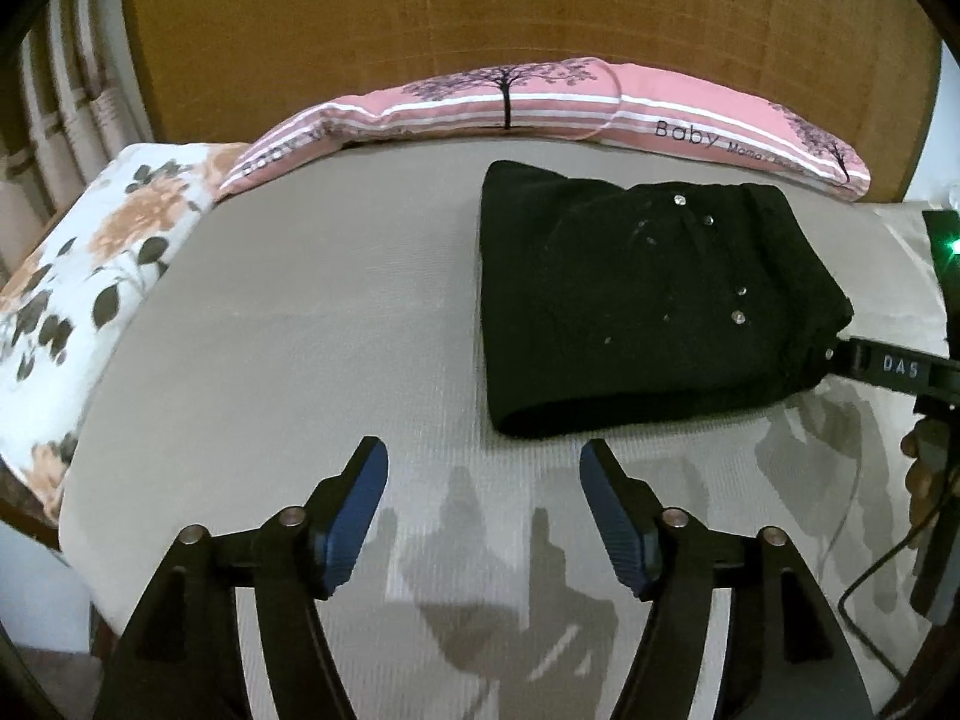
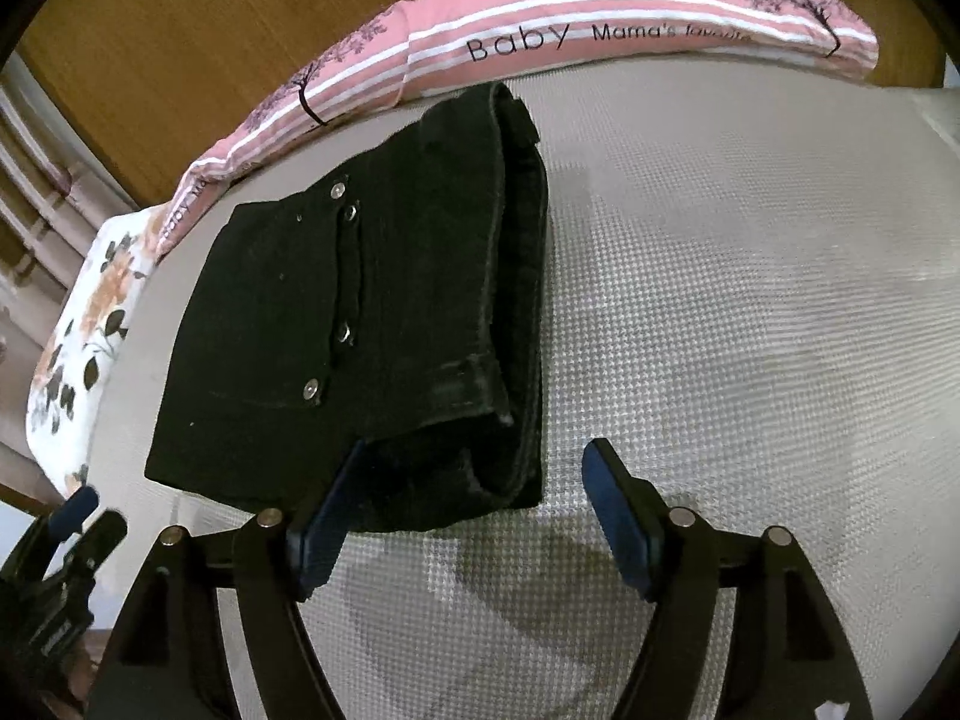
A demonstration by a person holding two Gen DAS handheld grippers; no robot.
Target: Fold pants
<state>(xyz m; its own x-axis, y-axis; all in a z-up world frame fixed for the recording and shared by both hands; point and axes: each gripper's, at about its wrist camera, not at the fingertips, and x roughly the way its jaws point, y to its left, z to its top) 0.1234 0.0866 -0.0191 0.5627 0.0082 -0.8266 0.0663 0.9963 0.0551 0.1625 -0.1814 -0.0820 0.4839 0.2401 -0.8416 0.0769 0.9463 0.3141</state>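
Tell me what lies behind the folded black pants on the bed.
Behind the folded black pants lies a long pink striped pillow against a wooden headboard. The pillow's lower edge shows fully; nothing else appears between them.

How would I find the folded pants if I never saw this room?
Look at the grey bed in front of the wooden headboard. Just below the long pink pillow lies a black folded bundle, the pants. They are the only dark thing there, dotted with small shiny studs.

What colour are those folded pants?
Black, with small silver studs; the pants show best in the right wrist view.
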